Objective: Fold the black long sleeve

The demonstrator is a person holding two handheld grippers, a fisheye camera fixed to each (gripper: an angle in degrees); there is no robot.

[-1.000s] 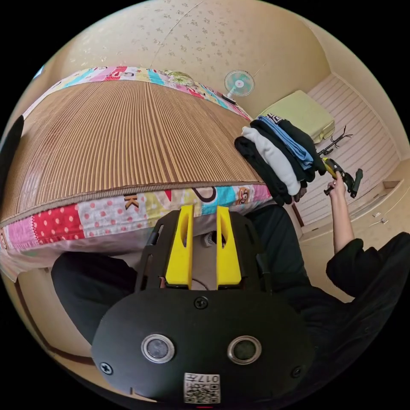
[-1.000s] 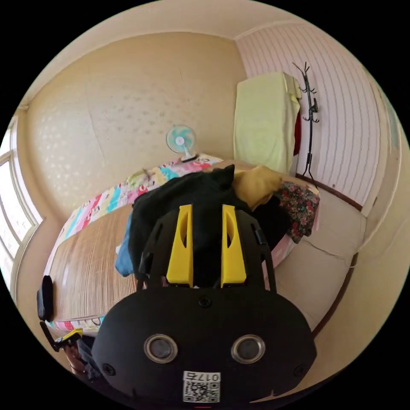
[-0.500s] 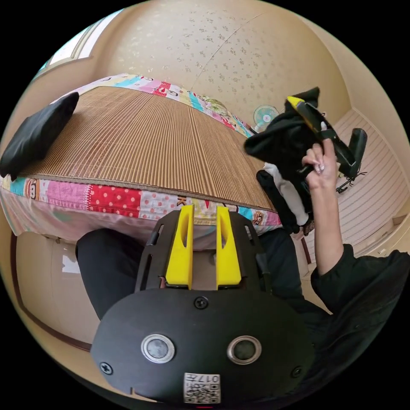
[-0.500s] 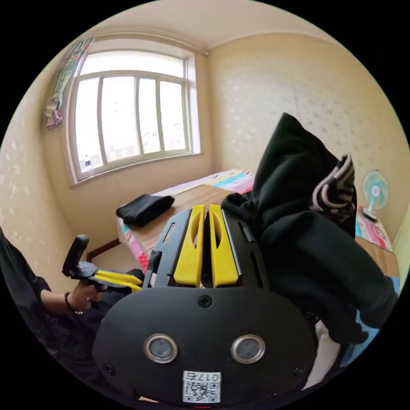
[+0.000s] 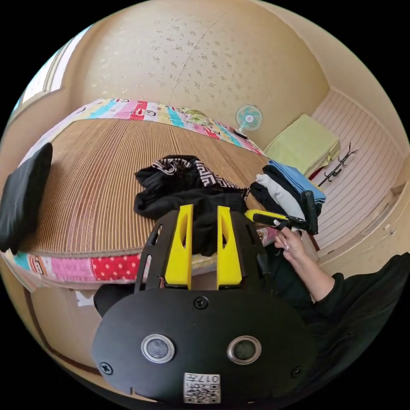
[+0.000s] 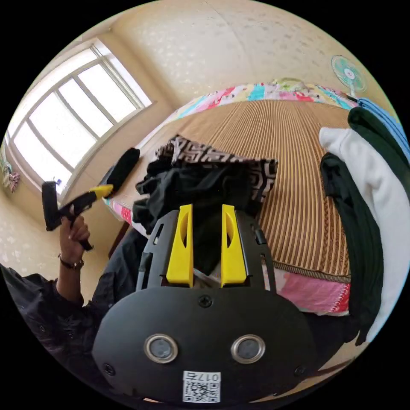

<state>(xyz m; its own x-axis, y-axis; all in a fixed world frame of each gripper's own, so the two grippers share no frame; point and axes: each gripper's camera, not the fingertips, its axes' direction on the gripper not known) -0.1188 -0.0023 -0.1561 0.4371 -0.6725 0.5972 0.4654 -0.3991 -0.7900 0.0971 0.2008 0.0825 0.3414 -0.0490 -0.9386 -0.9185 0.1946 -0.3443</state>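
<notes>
The black long sleeve [image 5: 188, 194] lies crumpled on the striped bamboo mat [image 5: 98, 171] near the bed's front edge, its black-and-white patterned trim [image 5: 200, 171] showing on top. One part hangs over the edge behind my left gripper [image 5: 204, 211], which is open and holds nothing. The right gripper [image 5: 256, 215] is held by a hand just right of the garment. In the right gripper view the long sleeve [image 6: 200, 183] lies just beyond my open right gripper [image 6: 206, 211]. The left gripper [image 6: 100, 191] is held up at the left.
A stack of folded clothes [image 5: 286, 188] stands at the mat's right end [image 6: 371, 171]. A folded black item [image 5: 23, 200] lies at the left end. A patchwork quilt [image 5: 115, 267] covers the bed's edge. A fan [image 5: 249, 117] stands by the far wall.
The right gripper was shut on the black long sleeve in the air; it has since set it down on the mat and opened. The left gripper stayed open.
</notes>
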